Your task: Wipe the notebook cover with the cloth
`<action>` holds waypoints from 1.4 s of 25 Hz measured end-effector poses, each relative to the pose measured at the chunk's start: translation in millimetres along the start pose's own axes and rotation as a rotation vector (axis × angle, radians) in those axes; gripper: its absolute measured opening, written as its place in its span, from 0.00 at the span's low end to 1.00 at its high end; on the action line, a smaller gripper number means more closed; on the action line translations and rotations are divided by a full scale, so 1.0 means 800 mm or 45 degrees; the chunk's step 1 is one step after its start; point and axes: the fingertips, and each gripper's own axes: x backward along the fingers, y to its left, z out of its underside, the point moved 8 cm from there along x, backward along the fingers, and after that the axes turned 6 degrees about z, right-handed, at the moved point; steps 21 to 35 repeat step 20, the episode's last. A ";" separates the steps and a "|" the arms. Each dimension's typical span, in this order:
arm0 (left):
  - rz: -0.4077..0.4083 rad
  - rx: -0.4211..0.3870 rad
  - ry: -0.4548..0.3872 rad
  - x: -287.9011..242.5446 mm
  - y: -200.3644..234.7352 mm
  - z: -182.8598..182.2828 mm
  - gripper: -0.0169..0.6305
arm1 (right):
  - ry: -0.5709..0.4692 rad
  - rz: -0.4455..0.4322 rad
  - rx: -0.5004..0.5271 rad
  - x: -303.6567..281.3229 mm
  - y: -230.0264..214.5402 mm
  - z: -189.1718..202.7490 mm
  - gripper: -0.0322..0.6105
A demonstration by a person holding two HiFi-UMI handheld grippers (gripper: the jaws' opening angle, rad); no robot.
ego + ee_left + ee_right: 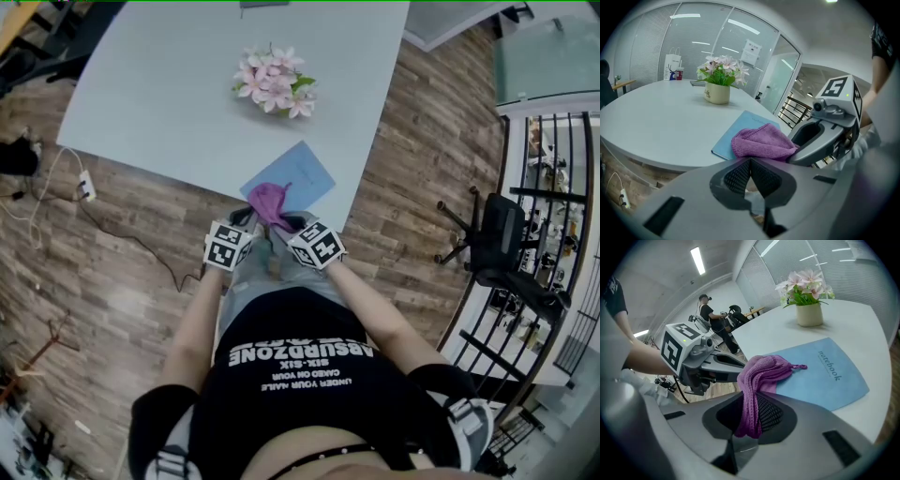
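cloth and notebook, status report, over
Right claw shut on cloth. Left claw shut, empty. Cloth bunched over notebook's near edge. Flower pot stands well behind, not in the way.

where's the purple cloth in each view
Head view: cloth at centre, over the near corner of the notebook.
Left gripper view: cloth at centre, atop the notebook.
Right gripper view: cloth at centre, clamped by the right gripper.
Shared landmark: pink flowers beyond the notebook.

Head view steeply down, gripper views low, both facing notebook (825,380)
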 end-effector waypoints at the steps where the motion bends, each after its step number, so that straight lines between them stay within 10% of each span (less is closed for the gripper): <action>1: 0.000 -0.001 0.000 0.000 0.000 0.000 0.05 | -0.001 -0.001 0.000 0.000 0.000 0.001 0.17; 35: -0.045 0.016 0.022 -0.004 -0.006 -0.004 0.05 | -0.003 -0.009 0.011 0.001 -0.005 0.004 0.17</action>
